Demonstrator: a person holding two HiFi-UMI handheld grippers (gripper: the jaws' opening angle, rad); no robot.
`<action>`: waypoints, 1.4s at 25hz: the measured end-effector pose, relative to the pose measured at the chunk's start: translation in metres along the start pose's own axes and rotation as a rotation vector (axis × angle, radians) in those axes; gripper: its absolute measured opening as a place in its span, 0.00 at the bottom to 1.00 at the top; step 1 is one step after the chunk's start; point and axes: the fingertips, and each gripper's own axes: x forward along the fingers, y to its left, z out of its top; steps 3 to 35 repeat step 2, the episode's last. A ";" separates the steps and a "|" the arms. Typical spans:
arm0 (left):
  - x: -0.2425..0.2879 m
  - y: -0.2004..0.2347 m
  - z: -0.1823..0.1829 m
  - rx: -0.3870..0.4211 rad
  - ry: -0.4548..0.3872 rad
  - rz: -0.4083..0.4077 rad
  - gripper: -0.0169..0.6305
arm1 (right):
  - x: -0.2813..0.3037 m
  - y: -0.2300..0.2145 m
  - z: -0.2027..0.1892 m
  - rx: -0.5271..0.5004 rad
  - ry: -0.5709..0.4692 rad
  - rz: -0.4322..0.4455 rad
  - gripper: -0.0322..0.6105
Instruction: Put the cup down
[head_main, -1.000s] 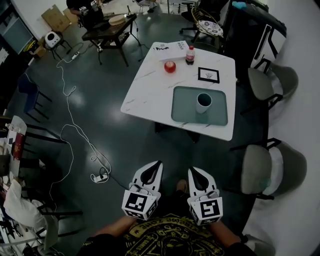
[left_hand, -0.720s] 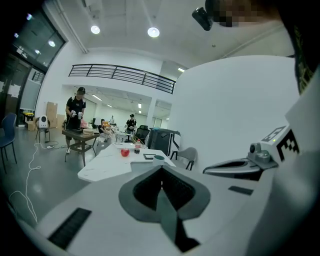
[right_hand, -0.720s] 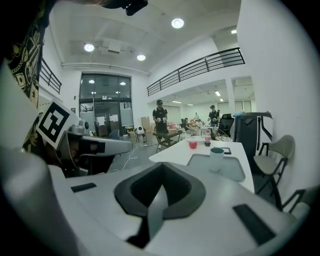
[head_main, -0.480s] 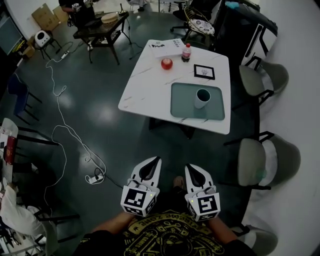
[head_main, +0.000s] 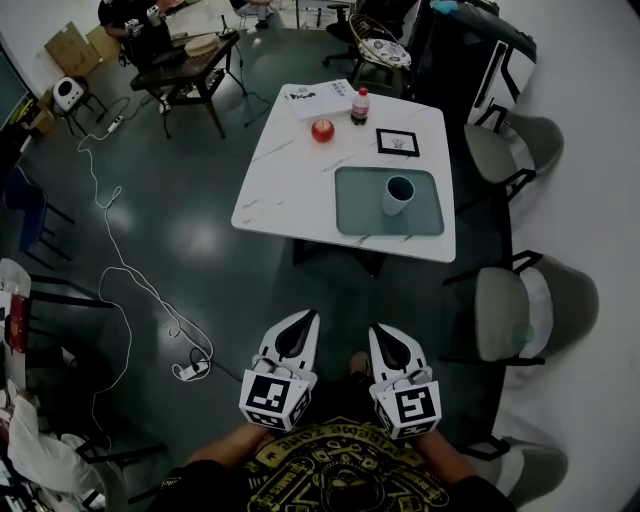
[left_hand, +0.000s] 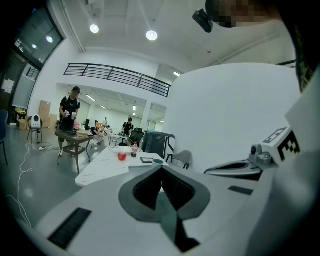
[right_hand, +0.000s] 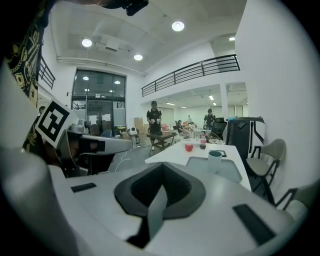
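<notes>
A white cup (head_main: 397, 194) with a teal inside stands upright on a grey-green tray (head_main: 360, 212) on the white table (head_main: 280, 180). The right gripper view shows the same cup (right_hand: 214, 161) far off on the table. Both grippers hang close to my body, well short of the table. My left gripper (head_main: 303, 320) and my right gripper (head_main: 381, 333) are shut with nothing in them. In the left gripper view the jaws meet at the left gripper's (left_hand: 161, 169) tip, and the right gripper (right_hand: 161, 167) looks the same in its own view.
A red round object (head_main: 322, 130), a drink bottle (head_main: 360, 104), a black-framed picture (head_main: 397, 142) and papers (head_main: 316, 98) lie on the table's far part. Grey chairs (head_main: 525, 315) stand on the right. A cable (head_main: 130, 285) runs over the dark floor on the left.
The table with the cup now lies higher and smaller in the head view, so I have backed away from it. Both grippers stay shut and side by side.
</notes>
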 end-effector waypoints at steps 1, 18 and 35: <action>0.000 0.002 0.001 0.001 -0.003 0.000 0.04 | 0.001 0.000 0.001 -0.001 -0.002 -0.002 0.05; 0.001 0.003 0.002 0.003 -0.006 0.000 0.04 | 0.002 0.001 0.003 -0.002 -0.005 -0.004 0.05; 0.001 0.003 0.002 0.003 -0.006 0.000 0.04 | 0.002 0.001 0.003 -0.002 -0.005 -0.004 0.05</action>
